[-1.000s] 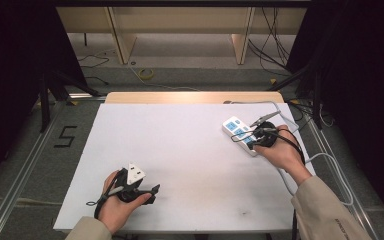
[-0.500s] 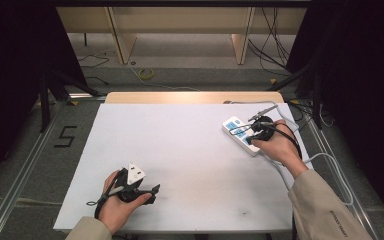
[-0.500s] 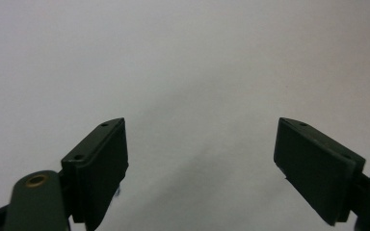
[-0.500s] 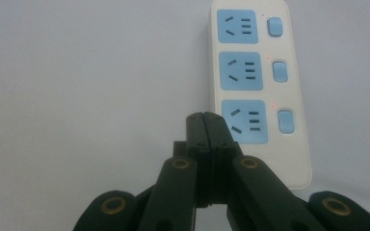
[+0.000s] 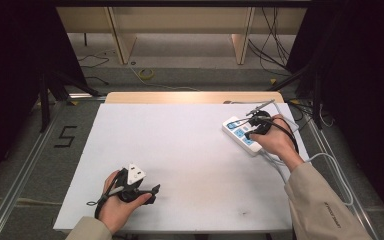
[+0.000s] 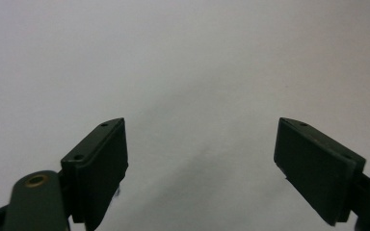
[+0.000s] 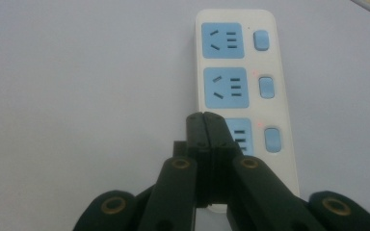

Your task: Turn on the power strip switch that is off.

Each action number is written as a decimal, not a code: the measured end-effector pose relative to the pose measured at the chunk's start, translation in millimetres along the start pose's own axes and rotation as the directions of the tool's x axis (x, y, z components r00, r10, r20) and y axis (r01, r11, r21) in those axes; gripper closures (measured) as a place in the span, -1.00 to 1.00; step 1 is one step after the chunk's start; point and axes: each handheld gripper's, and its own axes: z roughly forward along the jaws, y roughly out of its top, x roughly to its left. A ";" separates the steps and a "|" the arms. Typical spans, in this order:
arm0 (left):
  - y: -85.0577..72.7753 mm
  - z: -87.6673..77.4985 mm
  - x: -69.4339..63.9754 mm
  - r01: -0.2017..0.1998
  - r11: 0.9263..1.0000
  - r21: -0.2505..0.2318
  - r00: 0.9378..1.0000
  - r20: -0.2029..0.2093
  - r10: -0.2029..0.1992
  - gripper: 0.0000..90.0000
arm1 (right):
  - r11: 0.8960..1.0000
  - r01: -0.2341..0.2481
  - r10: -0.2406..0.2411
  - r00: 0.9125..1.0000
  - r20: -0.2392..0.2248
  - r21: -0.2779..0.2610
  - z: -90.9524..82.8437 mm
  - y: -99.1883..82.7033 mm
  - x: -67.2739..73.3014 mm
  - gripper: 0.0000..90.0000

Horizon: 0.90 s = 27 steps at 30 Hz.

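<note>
White tabletop carries a white plastic power strip with blue sockets. Closed empty, the right gripper hovers over the nearest socket, likely to press a switch. Well away, the left gripper rests with jaws wide open, holding nothing.

White power strip with light-blue sockets and switches, on a pale grey table.

Left hand is parked down at the near edge, palm wrapped round its tongs, which point off to the right with the jaws spread wide and nothing between them. Right arm is stretched out further away, sleeve showing, hand curled over its tongs, jaws pressed flat together.
</note>
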 end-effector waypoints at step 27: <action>0.2 0.9 -0.7 -0.004 1.000 -0.002 1.000 0.004 0.004 -0.58 | 0.999 -0.034 0.032 0.998 0.047 0.029 26.2 21.3 -21.5 1.00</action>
